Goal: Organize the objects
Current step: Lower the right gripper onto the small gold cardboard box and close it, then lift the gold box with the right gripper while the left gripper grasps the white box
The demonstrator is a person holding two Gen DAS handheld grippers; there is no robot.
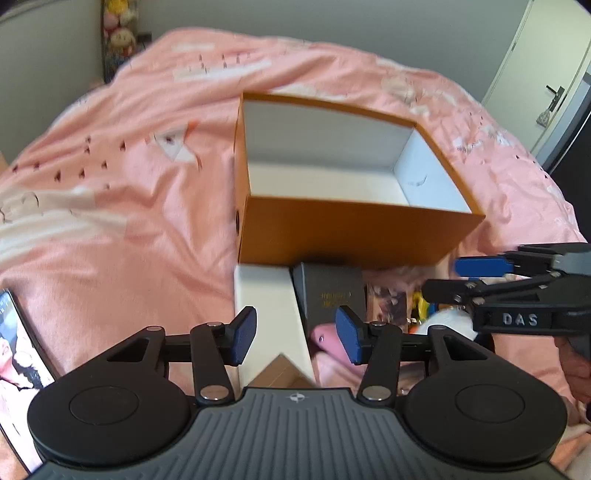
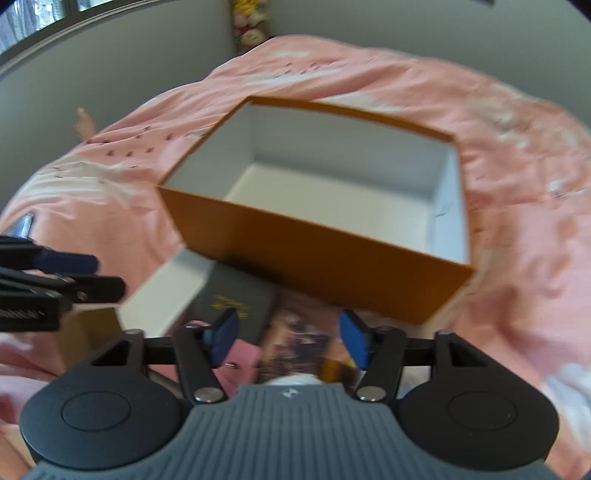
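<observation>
An open orange box (image 1: pixel 354 232) with a white, empty inside sits on the pink bed; it also shows in the right wrist view (image 2: pixel 325 262). In front of it lie a white box (image 1: pixel 269 306), a dark grey box with gold lettering (image 1: pixel 330 295) (image 2: pixel 236 302), a pink item (image 1: pixel 327 341) and a printed picture card (image 2: pixel 295 343). My left gripper (image 1: pixel 295 338) is open and empty above the white box. My right gripper (image 2: pixel 290 341) is open and empty above the dark box and card; it enters the left wrist view (image 1: pixel 461 277) at the right.
A pink patterned blanket (image 1: pixel 129 192) covers the bed. A photo book or magazine (image 1: pixel 18 369) lies at the left edge. Plush toys (image 1: pixel 118 33) stand by the far wall. A door with a handle (image 1: pixel 554 96) is at the right. Small colourful items (image 1: pixel 421 306) lie near the right gripper.
</observation>
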